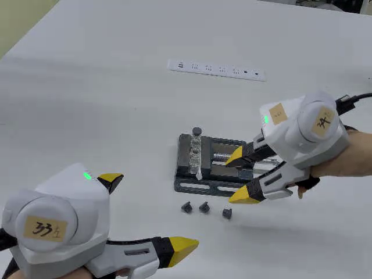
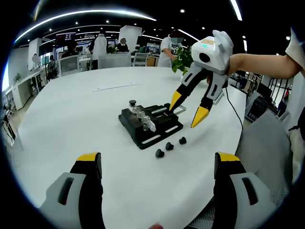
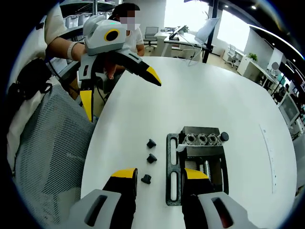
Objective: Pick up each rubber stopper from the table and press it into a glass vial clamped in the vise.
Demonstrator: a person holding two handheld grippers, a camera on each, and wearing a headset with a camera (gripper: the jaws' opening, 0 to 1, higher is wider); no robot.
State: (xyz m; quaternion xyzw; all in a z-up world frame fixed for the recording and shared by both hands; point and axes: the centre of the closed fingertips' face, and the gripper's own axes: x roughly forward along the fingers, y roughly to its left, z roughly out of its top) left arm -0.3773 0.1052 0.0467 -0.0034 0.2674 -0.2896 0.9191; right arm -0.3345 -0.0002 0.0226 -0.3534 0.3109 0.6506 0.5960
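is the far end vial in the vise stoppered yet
Stoppered: a dark stopper sits in its mouth; the vials beside it show open mouths.

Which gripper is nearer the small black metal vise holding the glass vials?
Right. The right gripper hovers open at the screw end of the black metal vise; the left gripper sits well back, open over bare white table.

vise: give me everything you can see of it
The vise is small, black and metal-looking, and it sits flat on the white table. A silvery threaded screw runs along its middle. Its jaws clamp a row of four clear glass vials, all upright. The end vial carries a dark stopper; the other three are open. The right gripper hovers open over the screw end, seemingly not touching.
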